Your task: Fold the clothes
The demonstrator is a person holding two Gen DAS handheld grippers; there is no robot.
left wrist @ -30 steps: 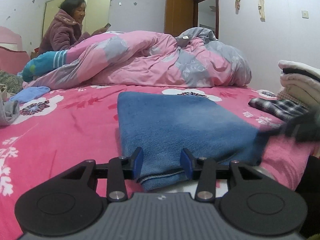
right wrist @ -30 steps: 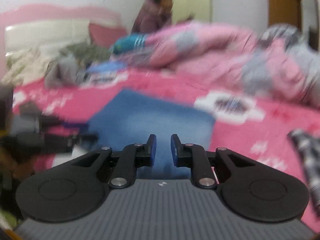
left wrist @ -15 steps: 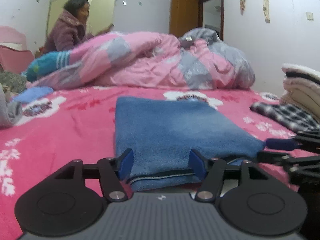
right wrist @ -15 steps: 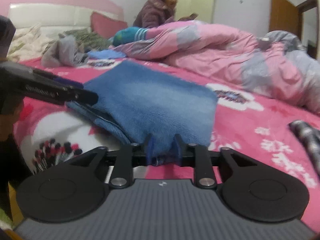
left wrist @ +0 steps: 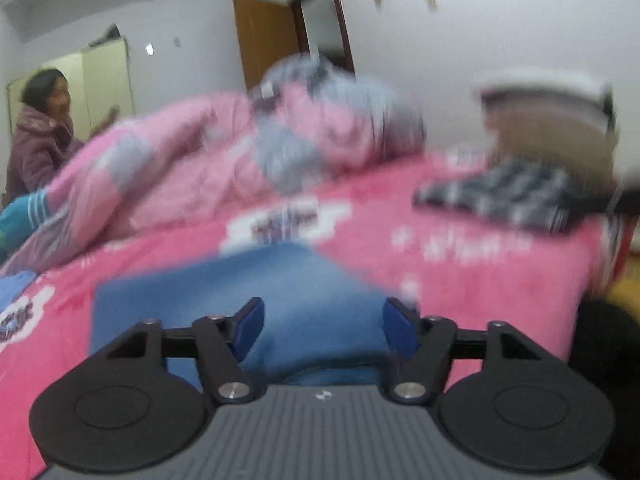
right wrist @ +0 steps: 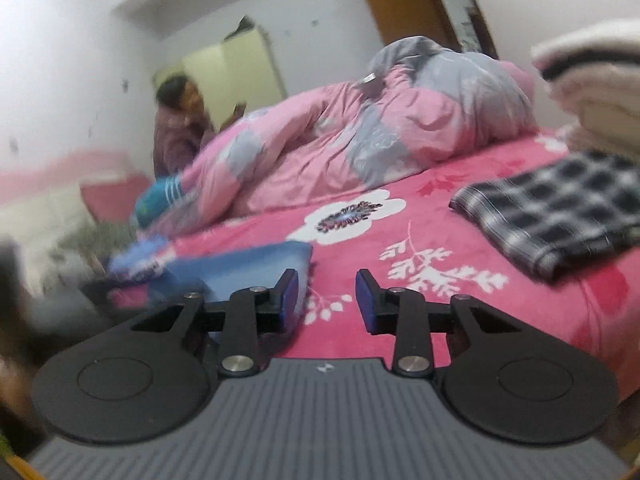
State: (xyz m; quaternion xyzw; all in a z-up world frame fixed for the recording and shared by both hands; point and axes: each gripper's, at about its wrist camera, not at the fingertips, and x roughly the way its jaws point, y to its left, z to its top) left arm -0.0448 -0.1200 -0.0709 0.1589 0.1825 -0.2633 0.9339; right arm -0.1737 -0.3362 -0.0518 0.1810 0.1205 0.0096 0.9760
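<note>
– On the pink floral bedspread point(right wrist: 520, 300), what is lying where?

– One folded blue cloth point(left wrist: 180, 300) is lying flat at the near edge of the bed. A checked garment point(right wrist: 560, 216) is lying well apart to its right, beside a stack of folded clothes point(right wrist: 592, 92). A rumpled pink-and-grey quilt point(right wrist: 400, 128) is filling the far side, where a person is sitting.

– Which gripper is standing nearer the blue cloth?

– The left gripper point(left wrist: 324, 324) is. It is pointing straight over the cloth's near edge with its jaws apart, and blue fabric is showing across the whole gap between them. The pads do not seem to be pressing on it, though the left wrist view is blurring badly. The cloth's long axis appears to be running away from those jaws, toward the quilt.

– And the right one?

– The right gripper point(right wrist: 327, 296) is sitting off to the cloth's right. Its jaws are closing, with only bare bedspread between them. The blue cloth point(right wrist: 248, 264) is lying just left of its left pad, partly behind it.

– So what is the coming move turning on?

– Probably on that offset. If the blue piece is going to the stack, the left hand is already lining up with it, while the right hand is needing to swing left to reach its edge.
</note>
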